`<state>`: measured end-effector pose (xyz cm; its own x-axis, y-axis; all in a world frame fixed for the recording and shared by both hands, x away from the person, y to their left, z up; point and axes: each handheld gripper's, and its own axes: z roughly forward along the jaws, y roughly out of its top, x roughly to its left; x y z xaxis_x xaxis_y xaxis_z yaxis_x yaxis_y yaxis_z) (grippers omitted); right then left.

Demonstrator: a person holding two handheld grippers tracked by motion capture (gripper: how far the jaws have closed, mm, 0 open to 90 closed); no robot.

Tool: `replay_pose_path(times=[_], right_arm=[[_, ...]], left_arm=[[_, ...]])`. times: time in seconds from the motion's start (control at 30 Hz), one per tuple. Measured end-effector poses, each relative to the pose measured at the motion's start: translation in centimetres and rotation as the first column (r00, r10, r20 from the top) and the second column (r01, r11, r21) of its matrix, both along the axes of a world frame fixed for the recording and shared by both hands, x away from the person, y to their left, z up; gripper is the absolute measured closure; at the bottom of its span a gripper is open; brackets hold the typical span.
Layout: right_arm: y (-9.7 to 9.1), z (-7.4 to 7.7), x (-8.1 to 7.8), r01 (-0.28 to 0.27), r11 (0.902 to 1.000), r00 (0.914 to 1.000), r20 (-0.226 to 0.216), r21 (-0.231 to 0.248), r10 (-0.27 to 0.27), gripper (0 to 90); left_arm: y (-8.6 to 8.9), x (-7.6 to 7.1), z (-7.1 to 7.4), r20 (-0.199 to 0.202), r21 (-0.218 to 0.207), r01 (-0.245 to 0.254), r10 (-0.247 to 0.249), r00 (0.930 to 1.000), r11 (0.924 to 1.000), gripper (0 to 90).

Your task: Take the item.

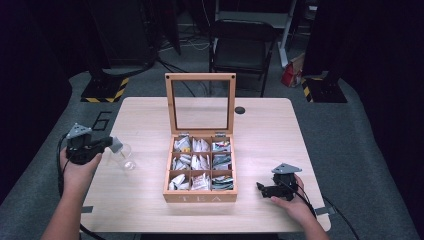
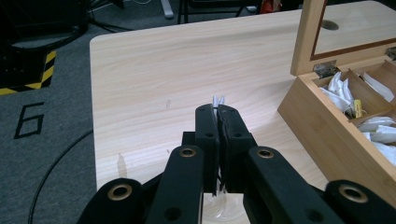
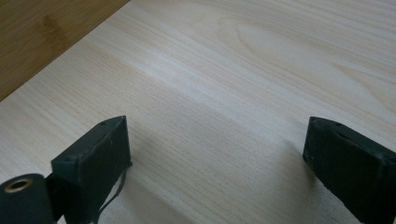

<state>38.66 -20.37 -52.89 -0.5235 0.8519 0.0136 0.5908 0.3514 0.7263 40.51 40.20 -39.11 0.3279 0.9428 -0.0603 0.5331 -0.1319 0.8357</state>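
Wooden bench point(image 1: 150, 200) surface carries the whole work area, and the account runs from the near edge outward. At the near right, the right tool point(image 1: 263, 189) is held low over the bench beside the near right corner of the tea box point(image 1: 200, 196); in the right gripper view its jaws stand wide apart with bare wood between them, so it is released and carries nothing.

At the near left, the left tool point(image 1: 111, 143) is held above a small clear glass point(image 1: 126, 159) that stands on the bench, well apart from the box. In the left gripper view the left tool's jaws are pressed together on a thin white item, taken to be a tea bag point(image 2: 218, 100), of which a narrow white edge projects past the jaw tips. The rim of the glass is seen directly below the jaws in that view.

Farther in, the tea box is found at the bench centre with its glazed lid point(image 1: 201, 102) raised upright at the far side. All nine compartments appear stocked with bags.

Progress is judged as follows: the lid has been opened and one bag has been picked and brought over the glass. Lowering the bag into the glass and releasing it is judged to remain; whether the lid is to be closed afterwards cannot be told.
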Motion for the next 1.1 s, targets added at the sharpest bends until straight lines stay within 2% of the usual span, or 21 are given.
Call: replay_pose_path(times=[0.63,1.1], right_arm=[[0.0,0.0,0.0,0.0,1.0,1.0,0.0,0.0,0.0,6.7],[0.0,0.0,0.0,0.0,1.0,1.0,0.0,-0.001,0.0,6.7]], left_arm=[[-0.7,0.7,-2.4,-0.042,0.008,-0.004,0.005,0.9991,1.0,87.4],[-0.9,0.9,-3.2,-0.068,0.01,-0.004,0.005,0.9977,0.9999,85.7]])
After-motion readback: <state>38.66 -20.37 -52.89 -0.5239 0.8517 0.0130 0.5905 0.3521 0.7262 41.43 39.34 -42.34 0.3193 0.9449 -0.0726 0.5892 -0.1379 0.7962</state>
